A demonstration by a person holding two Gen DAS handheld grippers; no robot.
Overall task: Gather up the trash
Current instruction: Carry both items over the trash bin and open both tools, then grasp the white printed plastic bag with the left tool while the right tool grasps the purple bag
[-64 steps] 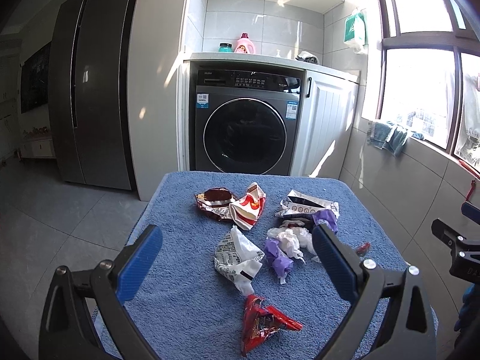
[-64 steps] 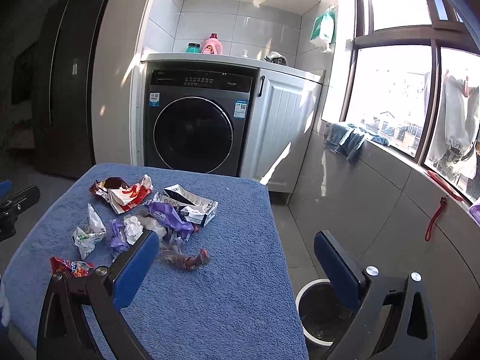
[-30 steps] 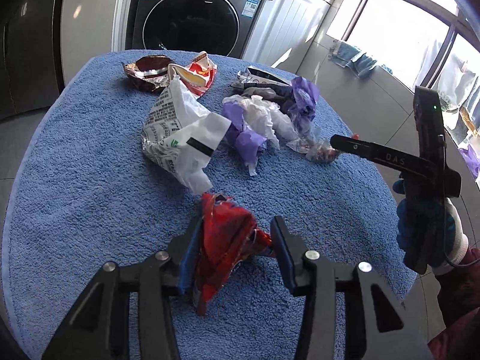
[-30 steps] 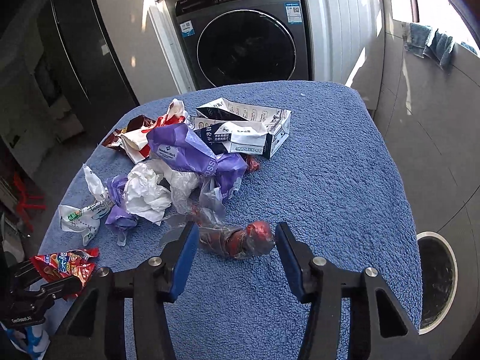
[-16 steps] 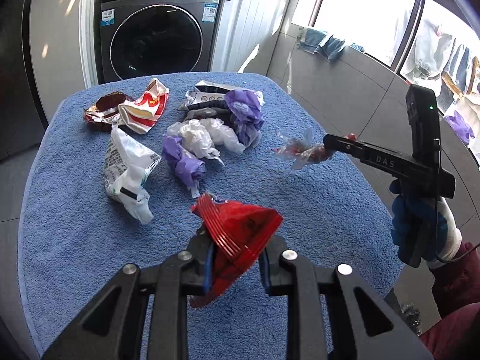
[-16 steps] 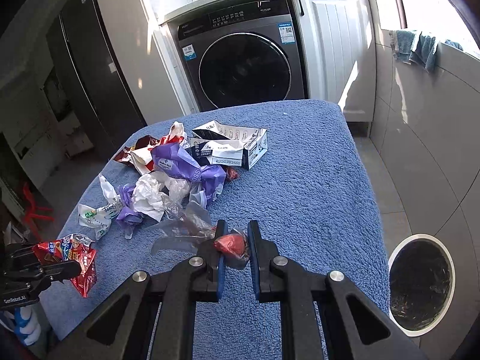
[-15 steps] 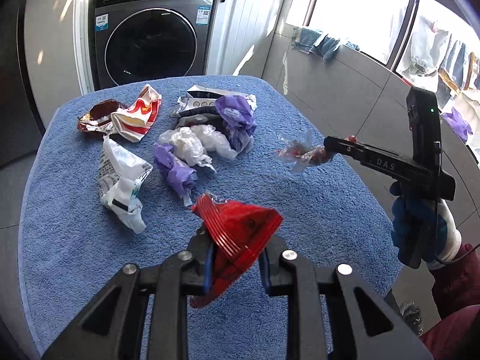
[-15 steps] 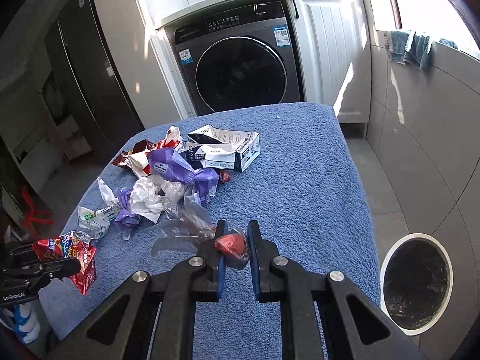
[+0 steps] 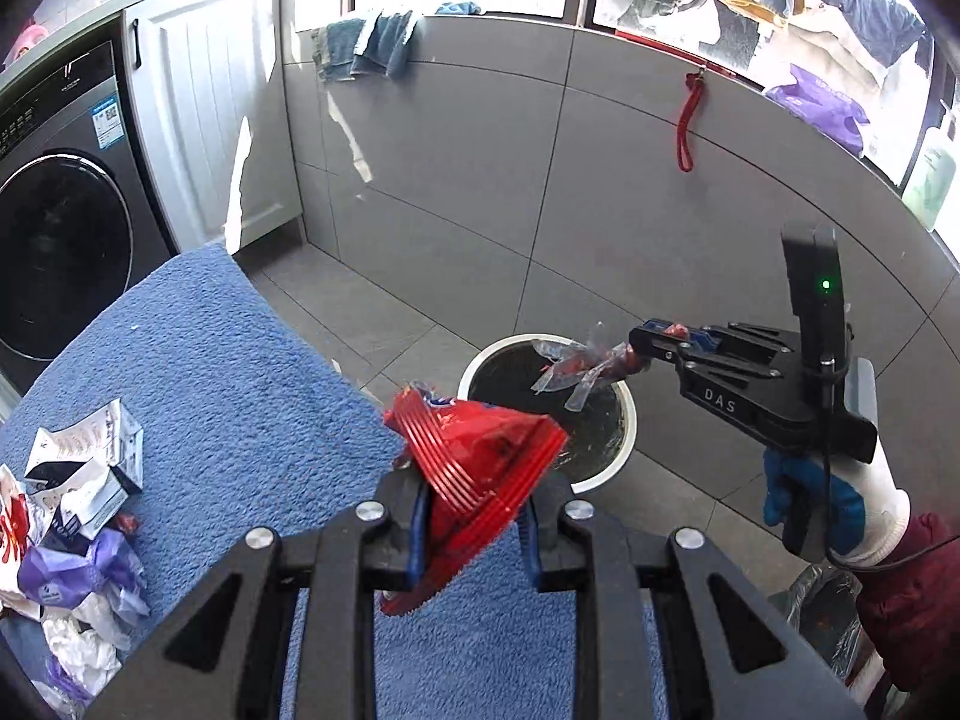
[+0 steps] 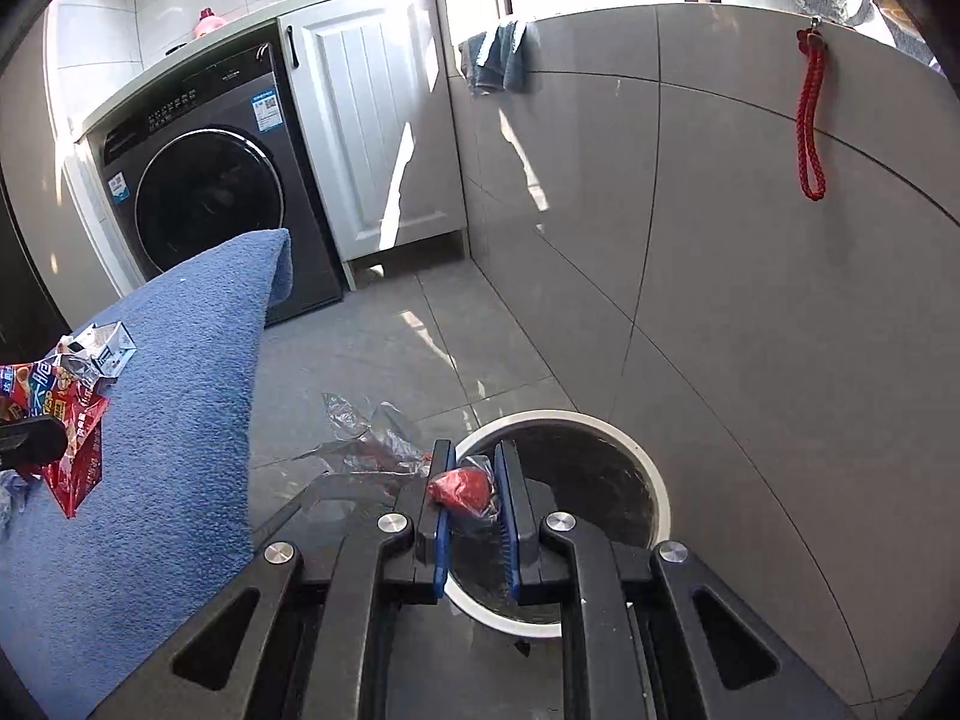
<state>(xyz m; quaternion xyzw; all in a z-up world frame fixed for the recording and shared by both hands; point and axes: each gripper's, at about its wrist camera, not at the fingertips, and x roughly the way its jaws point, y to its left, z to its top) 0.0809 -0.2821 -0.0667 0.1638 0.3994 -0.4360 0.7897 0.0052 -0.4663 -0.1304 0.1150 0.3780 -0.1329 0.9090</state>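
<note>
Presently we find the clear wrapper with its red lump [image 10: 461,489] clamped in the right gripper [image 10: 471,507], hanging directly over the open mouth of the white-rimmed bin [image 10: 657,489], its loose tail trailing toward the table. We find the red snack bag [image 9: 480,450] pinched in the left gripper [image 9: 477,525], above the blue-towelled table [image 9: 228,372] edge, short of the bin [image 9: 600,480]. We judge the right hand nearer to dropping.

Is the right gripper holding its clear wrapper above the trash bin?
Yes, the right gripper grips the clear wrapper, which hangs over the trash bin opening.
</note>
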